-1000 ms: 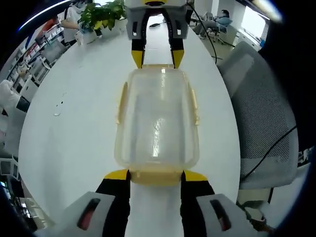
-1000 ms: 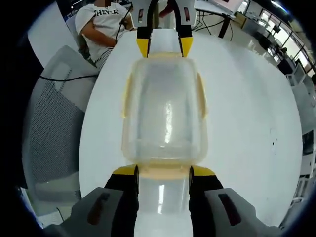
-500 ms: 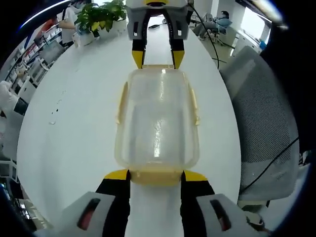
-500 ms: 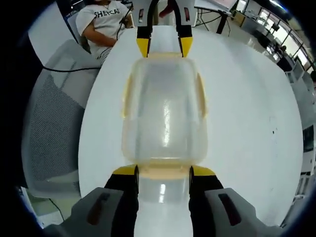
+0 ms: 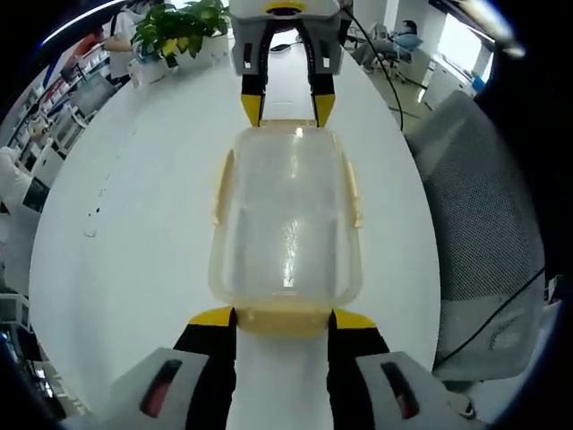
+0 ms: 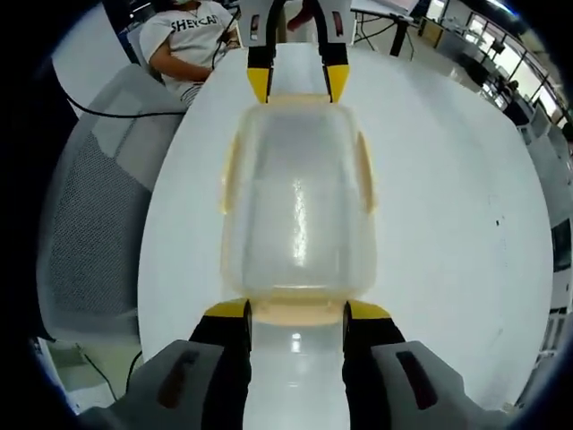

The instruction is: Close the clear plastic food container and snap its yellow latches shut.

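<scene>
1. Clear food container [image 5: 286, 219] [image 6: 298, 210], lid on, sits on the white bench [image 5: 143, 206] [image 6: 448, 179], between the two claws, which meet it from opposite ends.
2. Yellow latches: the side latches [image 5: 218, 188] [image 6: 365, 175] lie flat along both long sides; the end latch [image 5: 282, 318] [image 6: 298, 311] sits at each view's near end.
3. Left claw [image 5: 282, 316]: jaws spread, yellow tips either side of the near end latch, touching or just beside it; can't tell if they pinch it.
4. Right claw [image 6: 296, 310]: same at the other end, jaws spread astride that end latch; grip can't be told.
5. In each view the other claw comes in at the top, tips at the container's far end [image 5: 286, 107] [image 6: 297, 82].
6. Beyond the bench: grey mesh chair [image 5: 483, 233] [image 6: 94, 224] just off one long edge; potted plant [image 5: 175, 27] near the bench's far end in the left gripper view; a seated person in a white t-shirt [image 6: 183, 40] past the far edge in the right gripper view.
</scene>
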{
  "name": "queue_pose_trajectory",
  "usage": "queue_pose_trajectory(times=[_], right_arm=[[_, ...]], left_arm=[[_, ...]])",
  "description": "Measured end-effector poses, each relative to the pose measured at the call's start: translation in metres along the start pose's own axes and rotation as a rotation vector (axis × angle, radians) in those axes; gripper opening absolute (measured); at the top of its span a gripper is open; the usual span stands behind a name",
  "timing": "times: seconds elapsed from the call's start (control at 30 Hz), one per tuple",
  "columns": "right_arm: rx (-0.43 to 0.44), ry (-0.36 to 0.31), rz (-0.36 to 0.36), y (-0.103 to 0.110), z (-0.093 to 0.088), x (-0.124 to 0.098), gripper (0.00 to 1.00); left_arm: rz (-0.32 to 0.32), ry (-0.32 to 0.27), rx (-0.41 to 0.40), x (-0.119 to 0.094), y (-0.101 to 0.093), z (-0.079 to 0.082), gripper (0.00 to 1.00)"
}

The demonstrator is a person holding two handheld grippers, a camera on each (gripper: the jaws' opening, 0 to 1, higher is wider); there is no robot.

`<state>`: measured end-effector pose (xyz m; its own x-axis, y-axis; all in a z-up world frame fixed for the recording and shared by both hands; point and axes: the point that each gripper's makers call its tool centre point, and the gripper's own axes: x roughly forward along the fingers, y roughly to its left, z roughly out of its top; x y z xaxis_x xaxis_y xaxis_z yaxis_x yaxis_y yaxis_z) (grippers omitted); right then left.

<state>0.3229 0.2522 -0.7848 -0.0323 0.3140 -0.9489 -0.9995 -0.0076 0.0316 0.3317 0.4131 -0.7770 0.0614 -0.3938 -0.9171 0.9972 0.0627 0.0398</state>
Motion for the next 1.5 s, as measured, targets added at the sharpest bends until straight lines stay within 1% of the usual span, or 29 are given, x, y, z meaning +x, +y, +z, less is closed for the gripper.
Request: queue_pose_trajectory(times=[0.3,0.57,0.67,0.83,1.03,1.27,1.43,1.5], right_arm=[[0.010,-0.008,0.001,-0.002,-0.017,-0.005,0.37],[0.019,0.001,-0.003,0.001,-0.037,-0.010,0.37],[0.028,0.000,-0.001,0.002,-0.043,-0.013,0.36],[0.032,0.001,-0.006,0.005,-0.054,-0.016,0.36],[0.035,-0.005,-0.012,0.007,-0.064,-0.021,0.36],[0.022,-0.001,-0.024,0.004,-0.069,-0.022,0.36],[0.029,-0.004,-0.021,0.006,-0.071,-0.021,0.36],[0.028,-0.001,-0.023,0.005,-0.071,-0.020,0.36]], left_arm=[[0.002,0.003,0.000,0.006,0.002,0.016,0.34],[-0.006,-0.002,0.006,0.015,0.000,0.033,0.34],[-0.009,-0.010,0.006,0.019,-0.001,0.040,0.34],[-0.012,-0.009,0.013,0.023,-0.003,0.051,0.34],[-0.014,-0.018,0.015,0.027,-0.004,0.061,0.34],[-0.009,-0.024,0.008,0.029,-0.004,0.066,0.34],[-0.009,-0.015,0.011,0.032,-0.005,0.066,0.34],[-0.014,-0.011,-0.001,0.034,-0.005,0.065,0.34]])
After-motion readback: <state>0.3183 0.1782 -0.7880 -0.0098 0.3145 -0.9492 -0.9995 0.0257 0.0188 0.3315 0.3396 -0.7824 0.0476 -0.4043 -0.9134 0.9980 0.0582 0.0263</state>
